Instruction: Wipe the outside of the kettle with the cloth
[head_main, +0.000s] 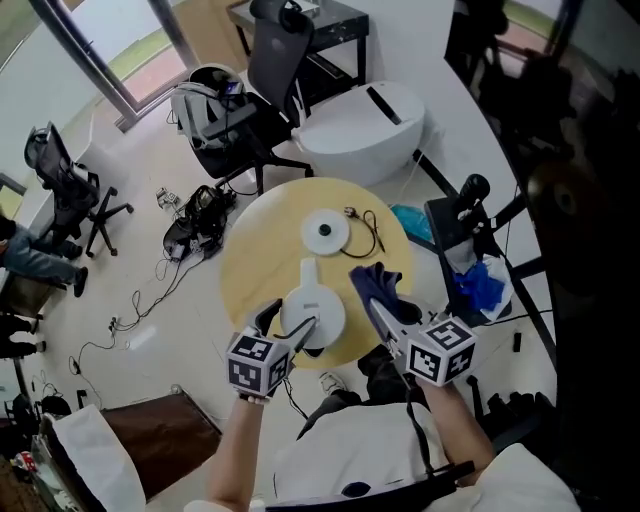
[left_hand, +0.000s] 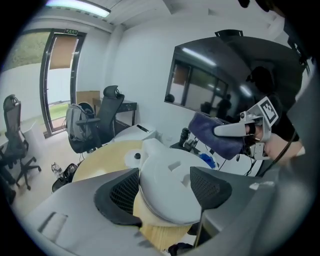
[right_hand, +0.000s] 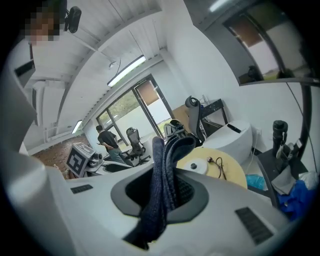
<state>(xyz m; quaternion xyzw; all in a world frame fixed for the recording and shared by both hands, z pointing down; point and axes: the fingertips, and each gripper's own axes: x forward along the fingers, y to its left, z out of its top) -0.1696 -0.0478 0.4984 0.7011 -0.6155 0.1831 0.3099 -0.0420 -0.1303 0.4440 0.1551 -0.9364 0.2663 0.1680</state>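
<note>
A white kettle (head_main: 315, 300) stands at the near edge of a round yellow table (head_main: 250, 265). My left gripper (head_main: 290, 325) reaches over that edge with its jaws spread to either side of the kettle body. In the left gripper view the kettle (left_hand: 170, 185) fills the gap between the pads, and no squeeze on it shows. Just right of the kettle my right gripper (head_main: 385, 310) is shut on a dark blue cloth (head_main: 378, 282), held above the table. That cloth (right_hand: 162, 190) hangs folded between the right jaws. The kettle's round base (head_main: 326, 232) lies farther back.
A black cable (head_main: 365, 225) lies beside the base. Behind the table stand a black office chair (head_main: 275, 70) and a white rounded unit (head_main: 365, 125). A blue bag (head_main: 480, 285) sits to the right, and cables (head_main: 190, 225) trail on the floor to the left.
</note>
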